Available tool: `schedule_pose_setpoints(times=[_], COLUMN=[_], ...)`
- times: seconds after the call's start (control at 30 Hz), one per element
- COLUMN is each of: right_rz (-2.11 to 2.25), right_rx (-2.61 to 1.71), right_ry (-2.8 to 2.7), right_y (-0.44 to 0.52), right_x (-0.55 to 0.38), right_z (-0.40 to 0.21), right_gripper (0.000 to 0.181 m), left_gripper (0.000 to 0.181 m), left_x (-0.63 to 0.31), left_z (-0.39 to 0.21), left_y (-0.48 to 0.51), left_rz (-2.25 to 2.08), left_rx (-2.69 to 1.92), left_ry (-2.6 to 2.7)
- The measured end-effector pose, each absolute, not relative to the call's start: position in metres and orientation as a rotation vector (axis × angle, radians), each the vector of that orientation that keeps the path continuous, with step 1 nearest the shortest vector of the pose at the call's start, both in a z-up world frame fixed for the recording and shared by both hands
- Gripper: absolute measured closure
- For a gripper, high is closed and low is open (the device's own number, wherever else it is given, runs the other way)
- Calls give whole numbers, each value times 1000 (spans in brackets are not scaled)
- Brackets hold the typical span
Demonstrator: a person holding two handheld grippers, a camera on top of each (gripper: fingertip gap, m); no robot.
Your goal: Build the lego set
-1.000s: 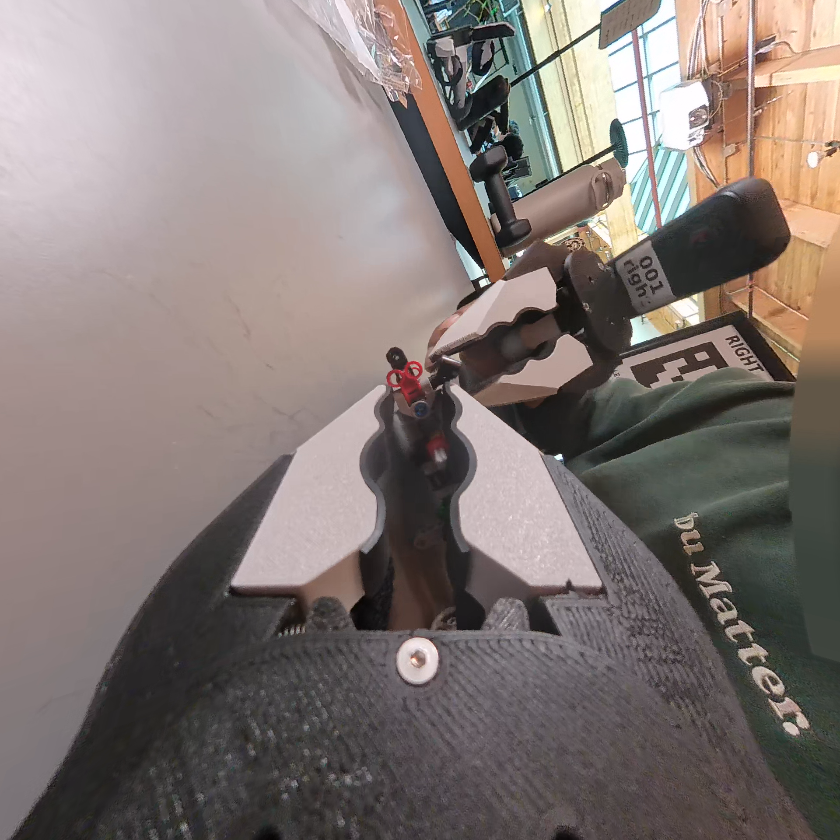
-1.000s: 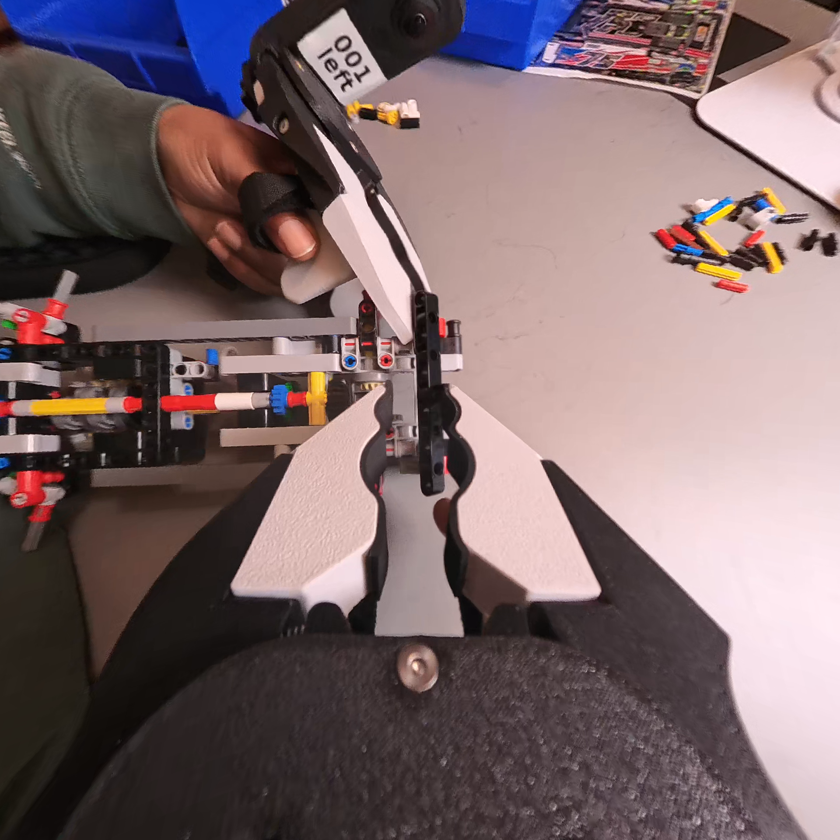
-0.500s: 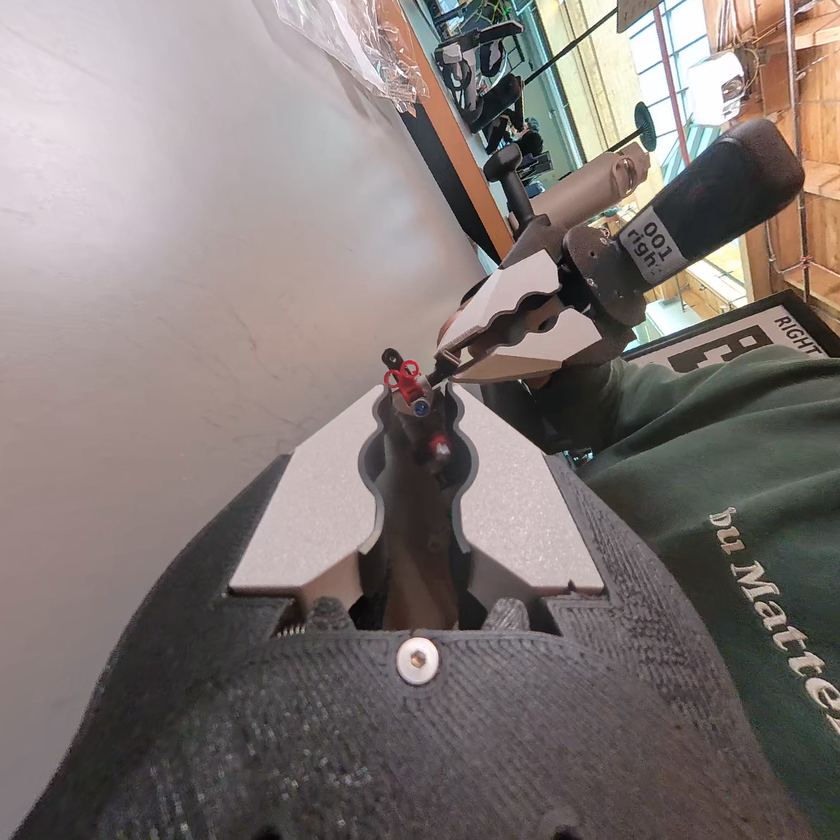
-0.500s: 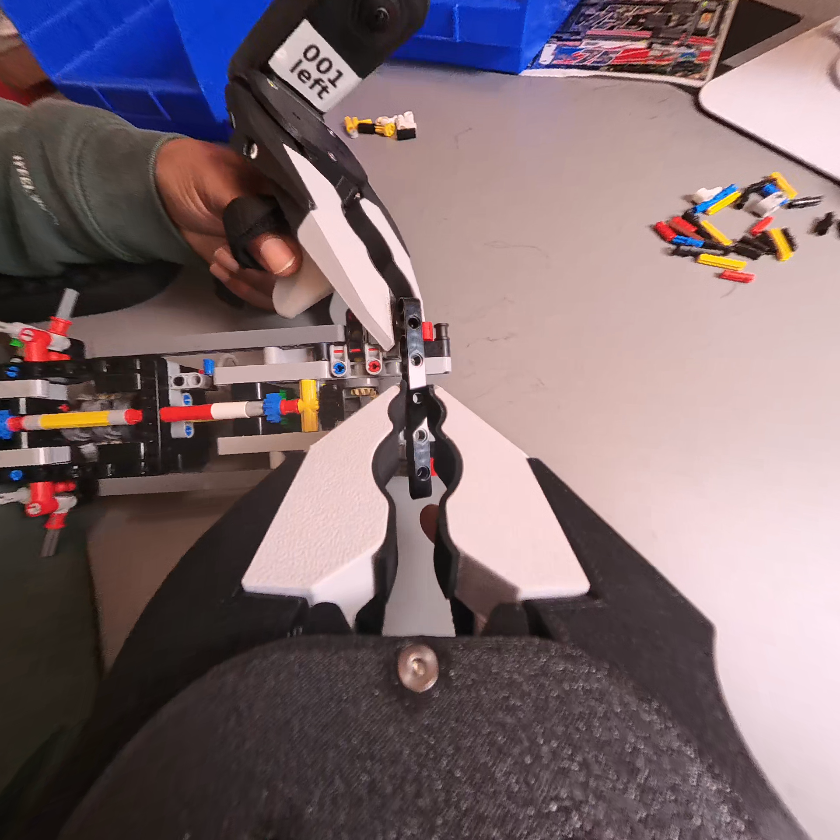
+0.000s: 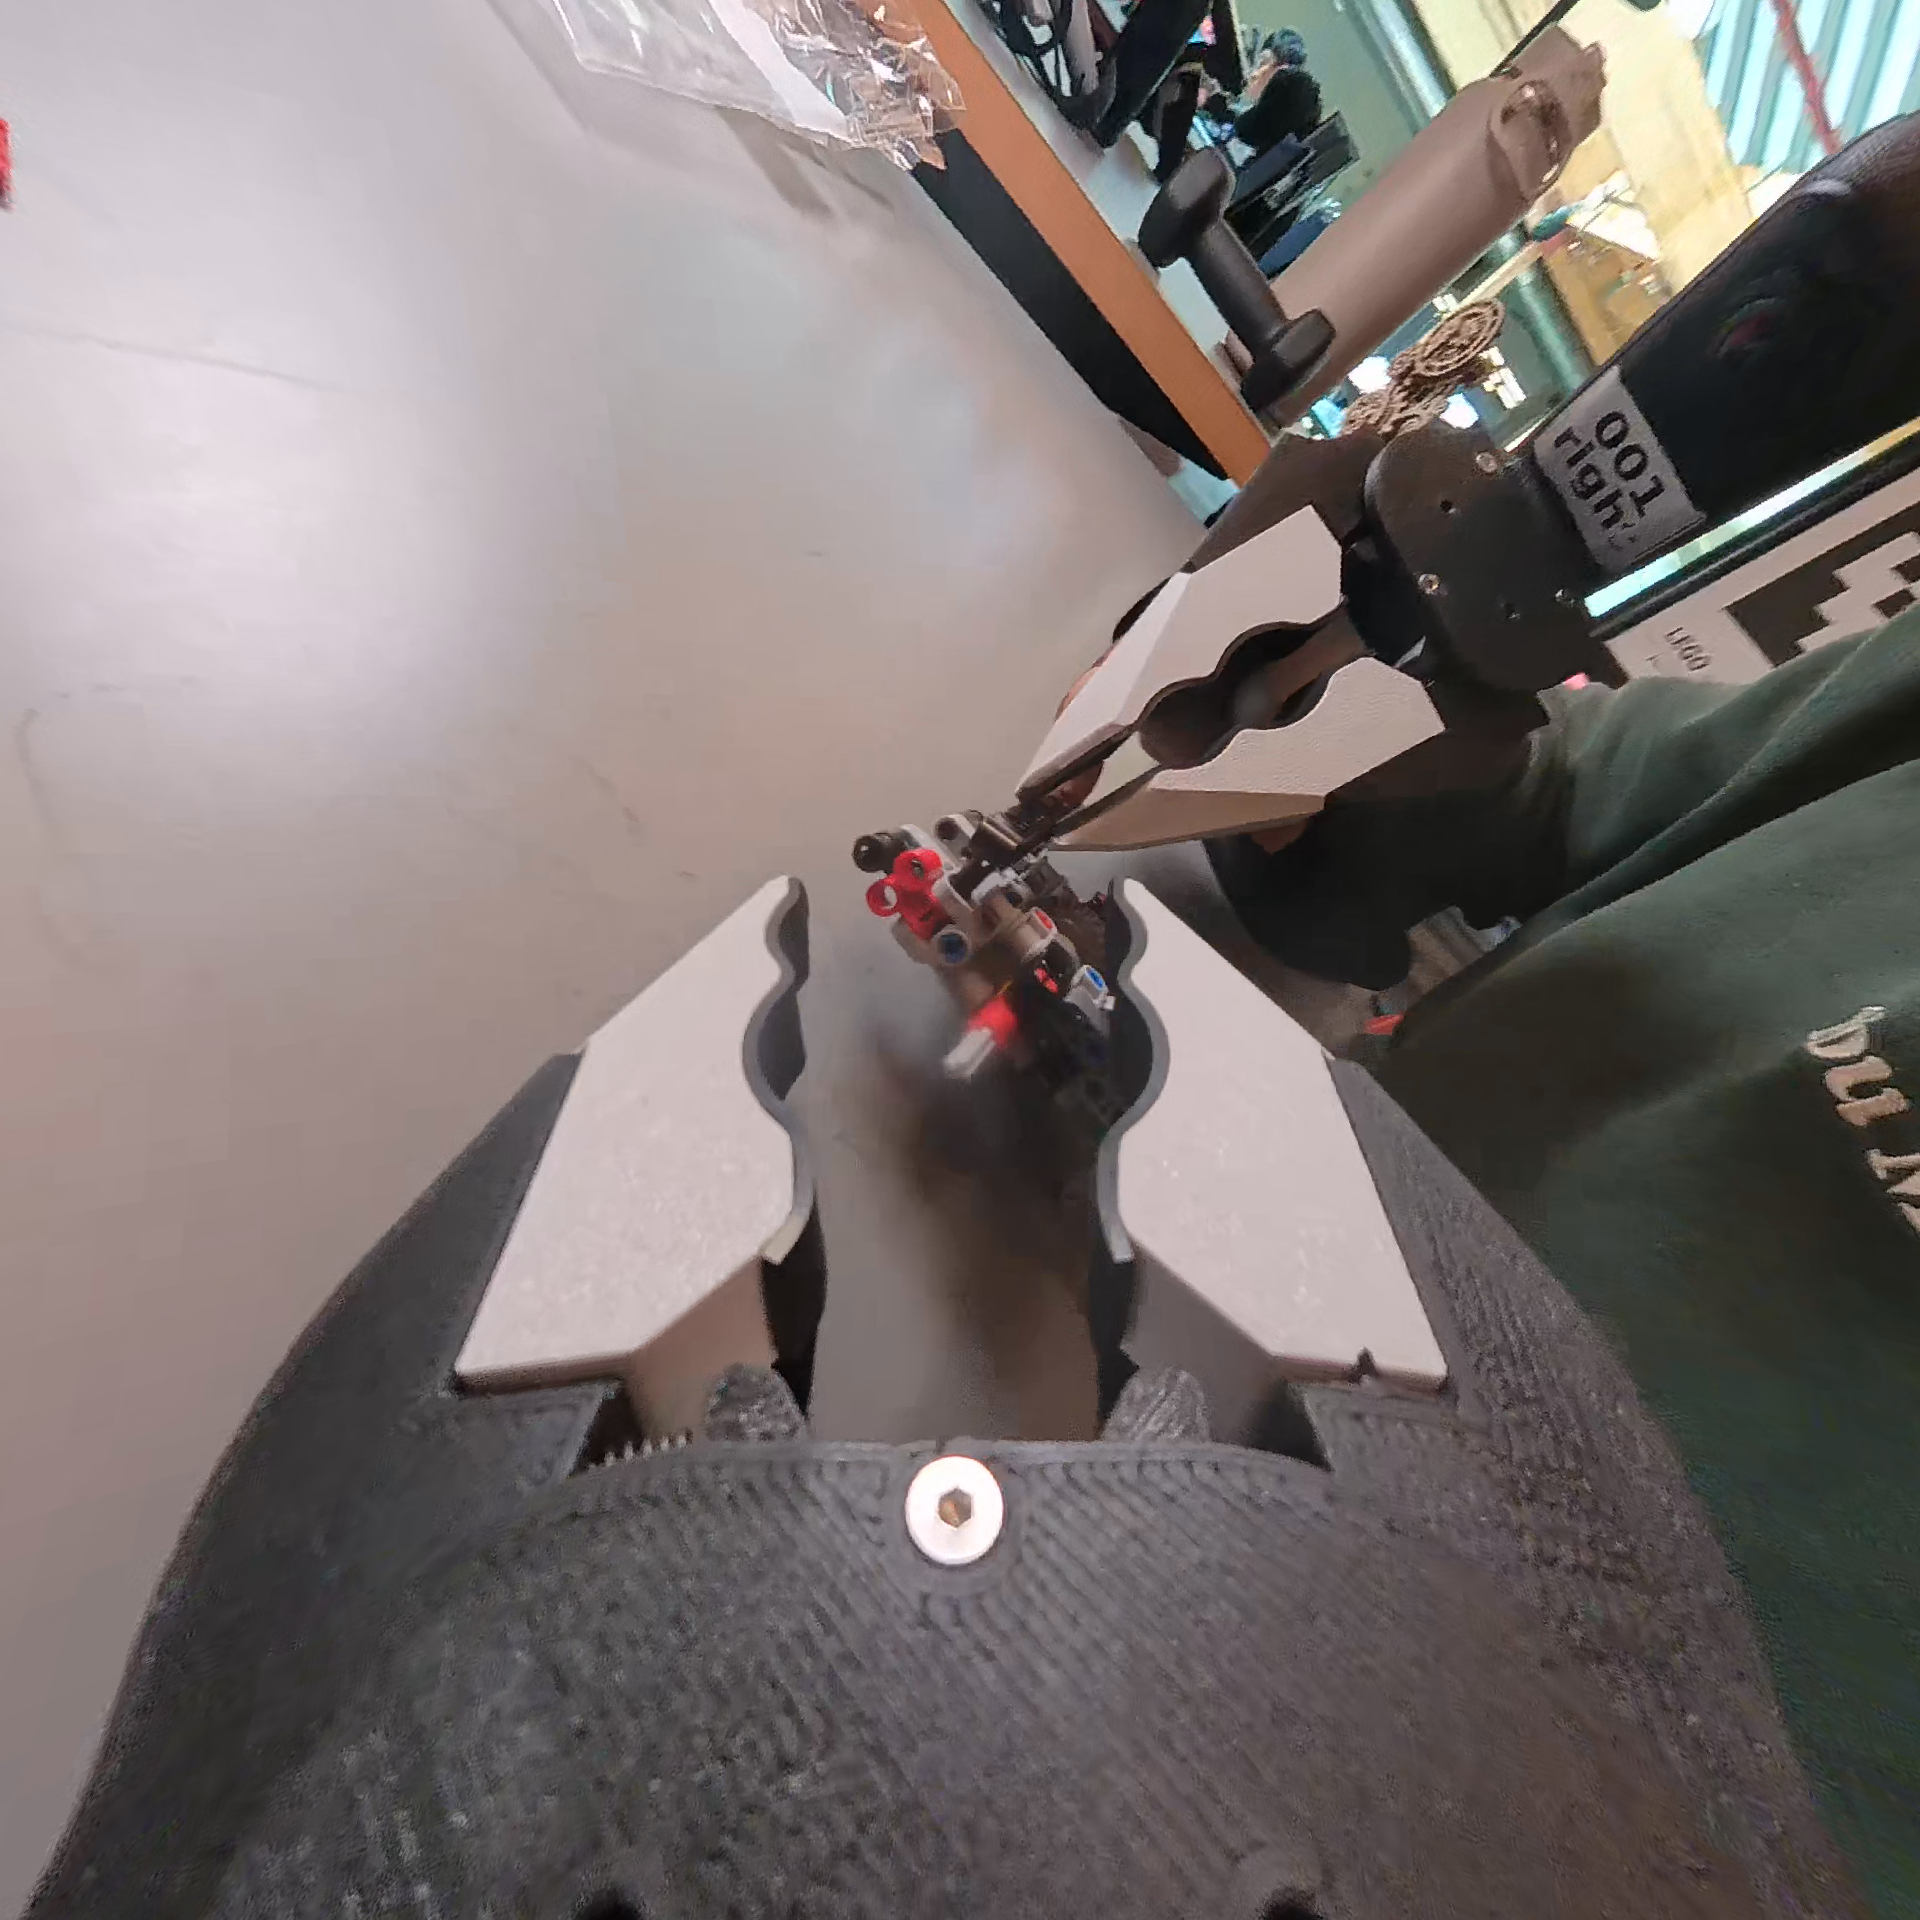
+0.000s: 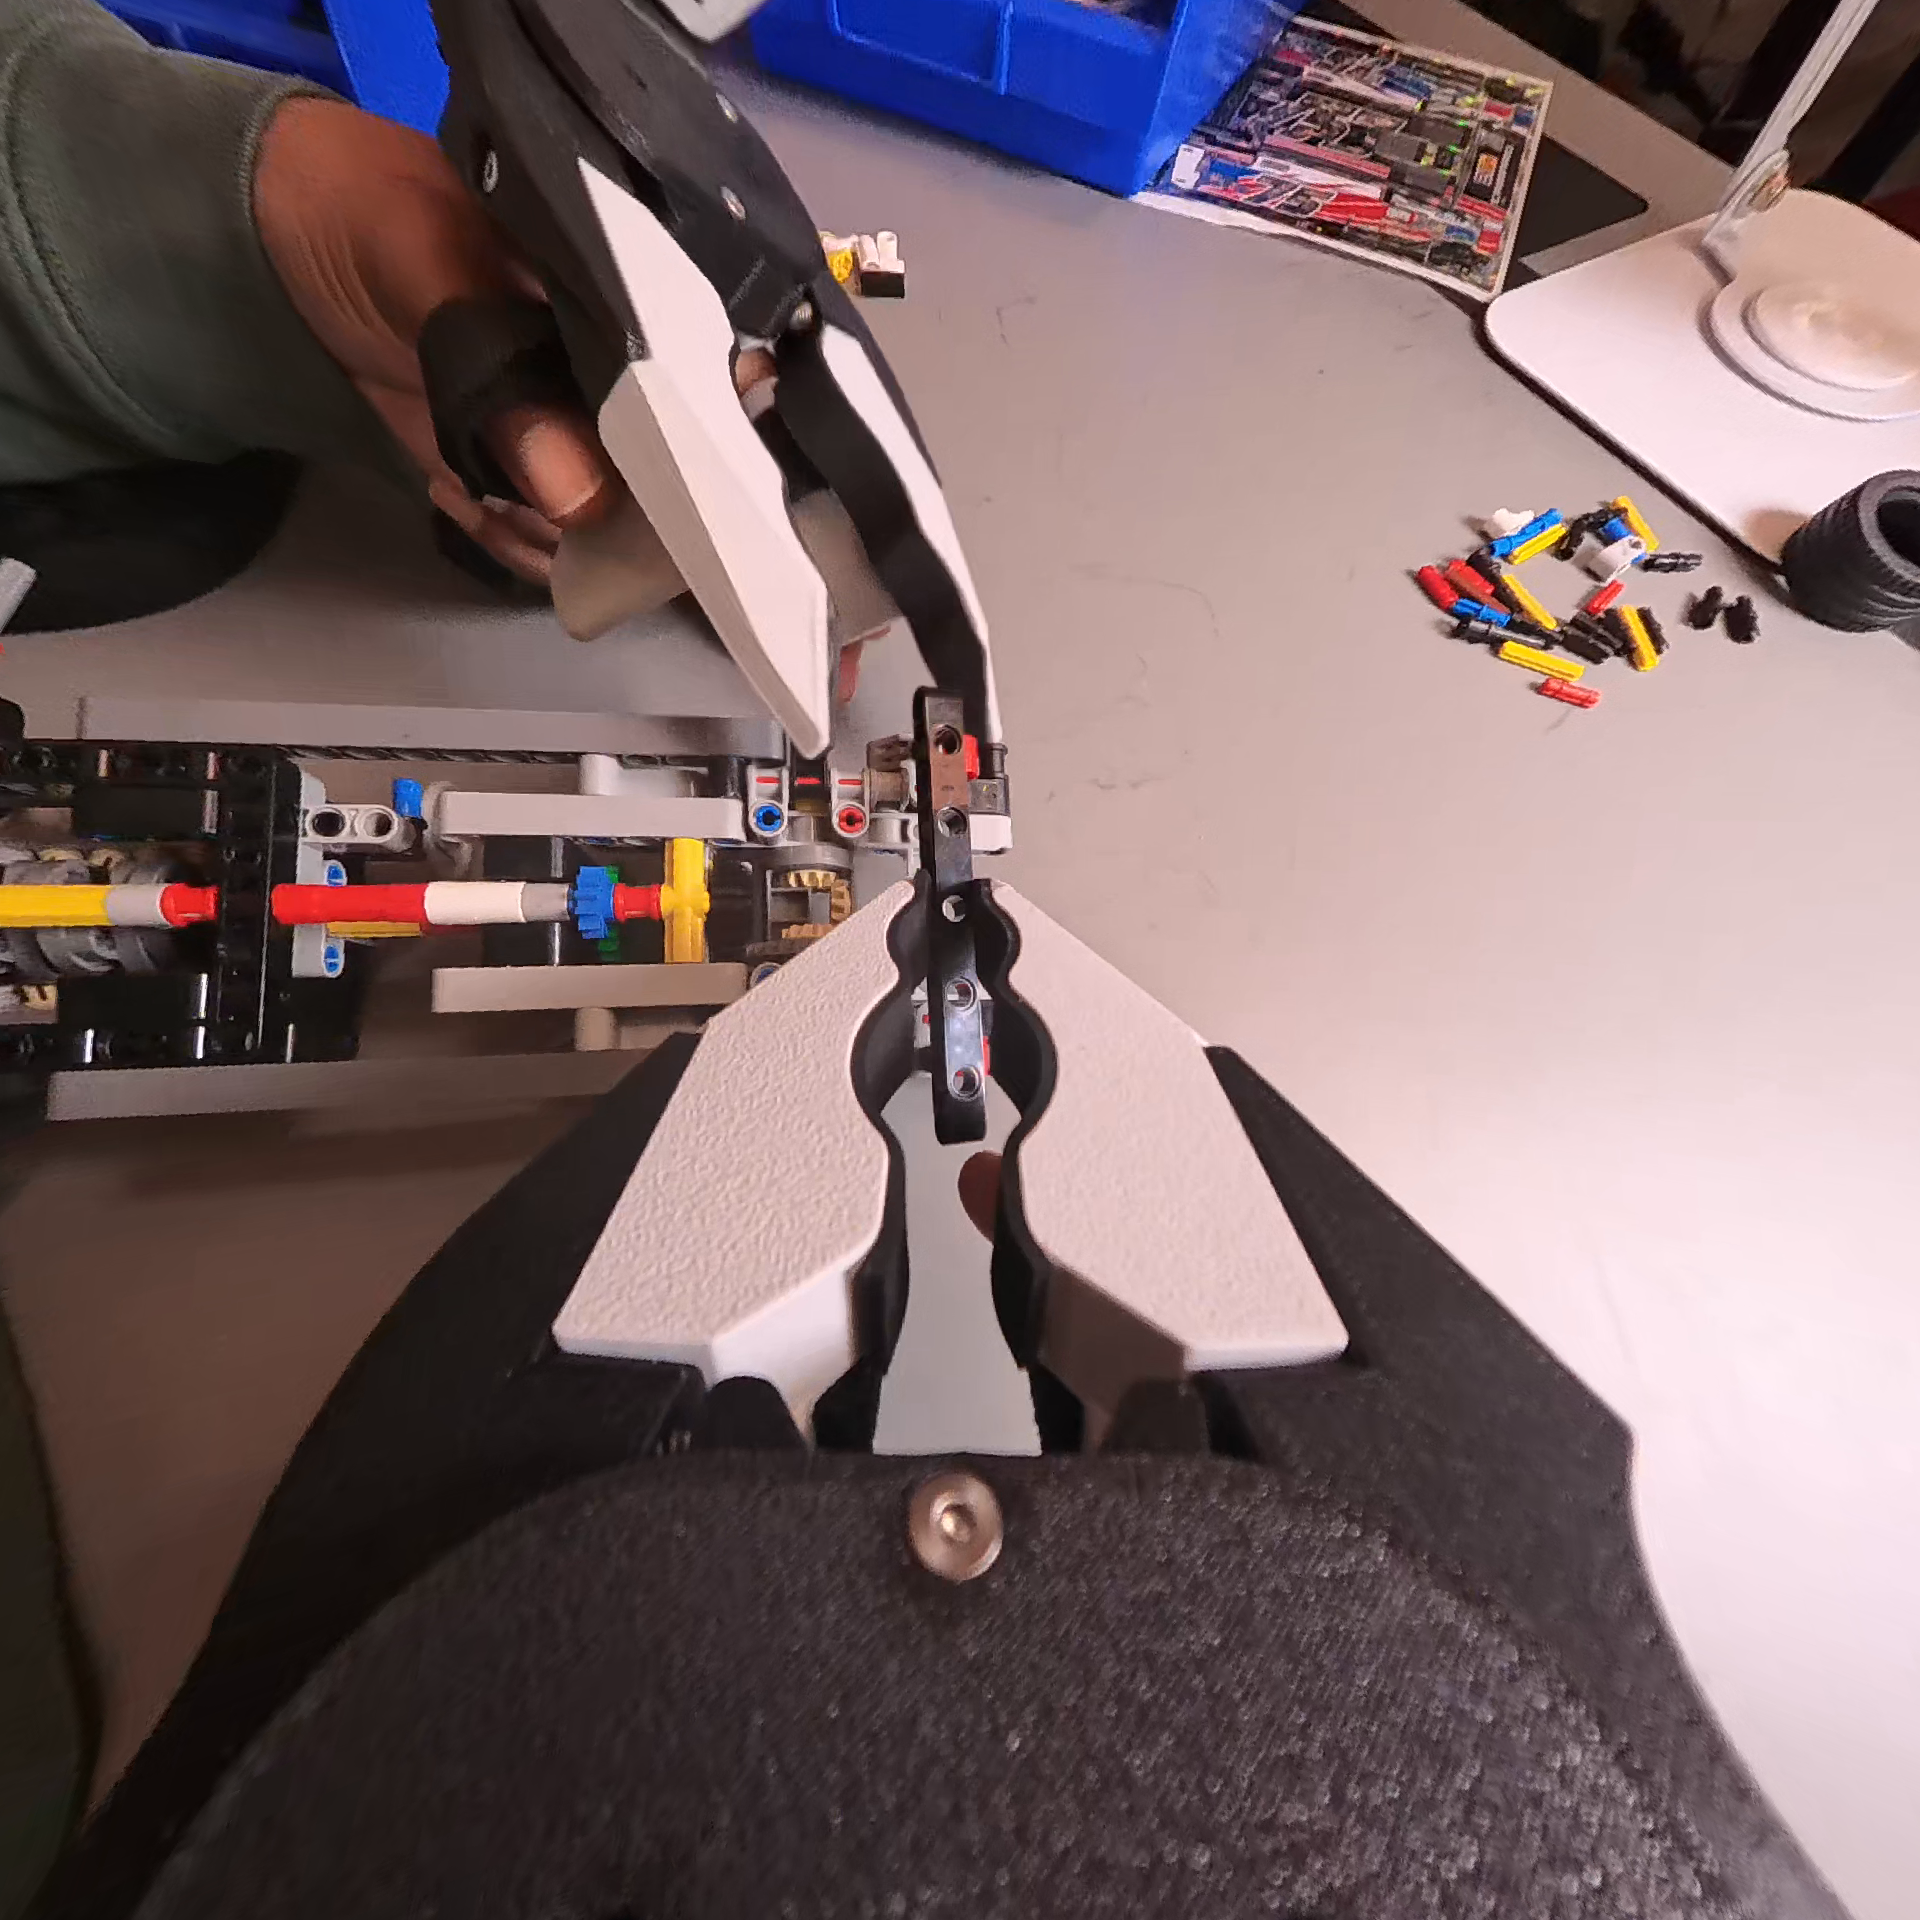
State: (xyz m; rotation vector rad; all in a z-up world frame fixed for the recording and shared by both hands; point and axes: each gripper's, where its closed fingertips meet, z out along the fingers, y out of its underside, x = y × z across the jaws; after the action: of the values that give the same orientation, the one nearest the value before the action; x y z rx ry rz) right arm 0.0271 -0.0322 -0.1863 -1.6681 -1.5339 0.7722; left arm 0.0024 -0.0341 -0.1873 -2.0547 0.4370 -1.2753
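The lego chassis lies on the grey surface, extending left from the right gripper. A black perforated beam stands upright at the chassis's right end, its lower portion clamped between the right gripper's fingers, which are closed narrowly on it. The beam's upper end meets the chassis frame.

The left gripper has its fingers spread wide; the chassis end sits between their tips, nearer the right-hand finger, and contact cannot be confirmed. In the right wrist view the left gripper's fingertips sit at the beam's top end.

Loose small parts and a black tyre lie well apart to the right.
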Motion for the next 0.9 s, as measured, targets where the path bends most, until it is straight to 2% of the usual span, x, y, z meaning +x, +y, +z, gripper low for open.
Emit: schedule_pose_setpoints(times=[0.17, 0.47, 0.67, 0.77, 0.9], right_rz=[773, 722, 769, 868, 855], right_rx=[-1668, -1626, -1603, -1633, -1642], right_ry=[-1530, -1555, -1569, -1615, -1697], right_y=[-32, -33, -35, -38, -33], right_x=[26, 21, 21, 22, 26], right_z=[-185, -183, -182, -182, -187], right_gripper=[177, 177, 177, 167, 167], left_gripper=[149, 171, 173, 173, 175], left_x=[-9, 2, 2, 2, 3], left_z=[-170, -176, -176, -175, -174], left_y=[-29, -31, -34, -35, -35], left_rz=[-1154, -1054, -971, -947, -951], left_rx=[-1963, -1898, -1848, -1826, -1804], left_ry=[558, 830, 949, 995, 1023])
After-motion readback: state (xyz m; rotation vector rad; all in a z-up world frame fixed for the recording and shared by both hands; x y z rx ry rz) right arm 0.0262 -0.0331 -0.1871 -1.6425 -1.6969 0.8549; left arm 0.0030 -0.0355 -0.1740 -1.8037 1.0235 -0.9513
